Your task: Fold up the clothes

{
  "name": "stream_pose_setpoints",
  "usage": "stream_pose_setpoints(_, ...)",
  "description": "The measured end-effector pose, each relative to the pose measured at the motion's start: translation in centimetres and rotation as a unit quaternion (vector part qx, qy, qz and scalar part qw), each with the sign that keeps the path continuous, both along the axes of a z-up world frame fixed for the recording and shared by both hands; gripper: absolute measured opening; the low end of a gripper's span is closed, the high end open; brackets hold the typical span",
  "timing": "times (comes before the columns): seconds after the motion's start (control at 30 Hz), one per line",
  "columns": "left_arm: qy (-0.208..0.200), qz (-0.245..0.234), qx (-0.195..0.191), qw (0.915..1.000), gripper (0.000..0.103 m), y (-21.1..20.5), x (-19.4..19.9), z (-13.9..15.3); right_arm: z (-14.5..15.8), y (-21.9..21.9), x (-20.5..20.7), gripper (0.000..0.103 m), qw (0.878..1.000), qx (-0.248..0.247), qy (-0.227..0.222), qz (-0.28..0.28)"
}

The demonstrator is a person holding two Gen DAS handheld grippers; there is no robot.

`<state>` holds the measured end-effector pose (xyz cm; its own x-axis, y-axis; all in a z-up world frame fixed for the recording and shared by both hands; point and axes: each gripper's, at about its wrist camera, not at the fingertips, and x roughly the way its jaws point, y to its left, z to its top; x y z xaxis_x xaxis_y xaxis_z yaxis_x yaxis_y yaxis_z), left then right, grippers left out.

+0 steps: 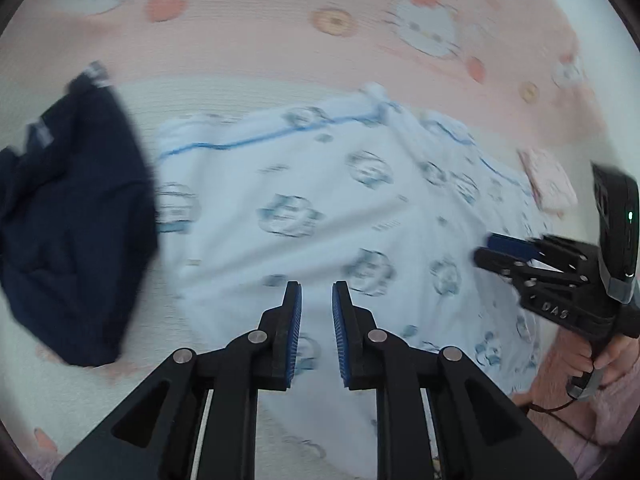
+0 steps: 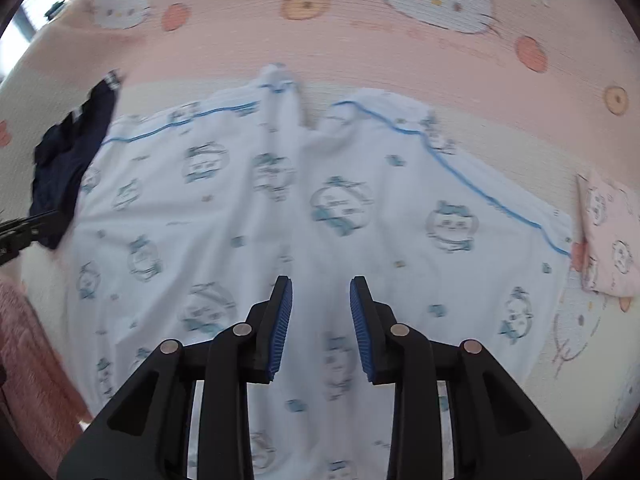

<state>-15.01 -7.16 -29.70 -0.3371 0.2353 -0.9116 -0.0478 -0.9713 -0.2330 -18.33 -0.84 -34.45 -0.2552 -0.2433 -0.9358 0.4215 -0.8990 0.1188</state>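
Observation:
A pale blue garment [image 1: 320, 216] [image 2: 280, 220] printed with small cartoon faces and edged with blue piping lies spread on the bed. My left gripper [image 1: 316, 300] hovers over its lower middle, jaws a little apart with nothing between the blue pads. My right gripper [image 2: 320, 300] hangs above the same garment, jaws apart and empty; in the left wrist view the right gripper [image 1: 496, 252] comes in from the right edge, held by a hand. A dark navy garment [image 1: 68, 232] [image 2: 68, 172] lies crumpled at the left, beside the pale one.
The bed cover [image 1: 260, 40] [image 2: 360, 52] is pink and cream with cartoon cat faces. A small folded pink item [image 1: 548, 184] [image 2: 612, 236] lies at the right, beyond the pale garment. A pink fuzzy sleeve [image 1: 612, 392] shows at the lower right.

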Motion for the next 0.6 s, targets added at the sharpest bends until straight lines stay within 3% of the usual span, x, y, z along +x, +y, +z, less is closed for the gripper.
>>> stream_pose_setpoints(0.1,-0.007,-0.083,-0.085,0.9929,0.019,4.2,0.4,-2.7,-1.0,-2.5,2.5,0.030,0.999,-0.005,-0.015,0.045)
stream_pose_setpoints(0.23,-0.056,-0.106,-0.109,0.9867,0.023,3.1,1.1,-2.8,-2.1,-2.4,4.6,0.029,0.997,0.033,-0.015,0.075)
stream_pose_setpoints(0.3,-0.091,-0.093,-0.122,0.9839,0.042,1.1,1.8,-2.5,-1.7,-0.3,4.5,0.030,0.996,0.057,-0.015,0.067)
stream_pose_setpoints(0.33,-0.104,-0.088,-0.128,0.9824,0.042,0.1,2.1,-2.3,-1.4,0.8,4.5,0.031,0.996,0.069,-0.015,0.062)
stream_pose_setpoints(0.4,-0.070,-0.088,-0.122,0.9861,0.042,0.5,1.9,-1.0,-0.8,2.4,4.6,0.032,0.996,0.061,-0.015,0.056)
stream_pose_setpoints(0.5,0.016,-0.101,-0.039,0.9940,0.042,3.6,0.9,0.7,-0.3,2.0,5.3,0.032,0.998,0.021,-0.027,0.047)
stream_pose_setpoints(0.57,-0.003,-0.128,-0.055,0.9902,0.042,5.8,1.2,-0.6,-0.5,0.7,6.1,0.032,0.998,0.001,-0.039,0.043)
stream_pose_setpoints(0.6,-0.027,-0.149,-0.085,0.9848,0.042,6.8,1.7,-1.9,-0.9,0.3,6.6,0.032,0.998,0.007,-0.041,0.043)
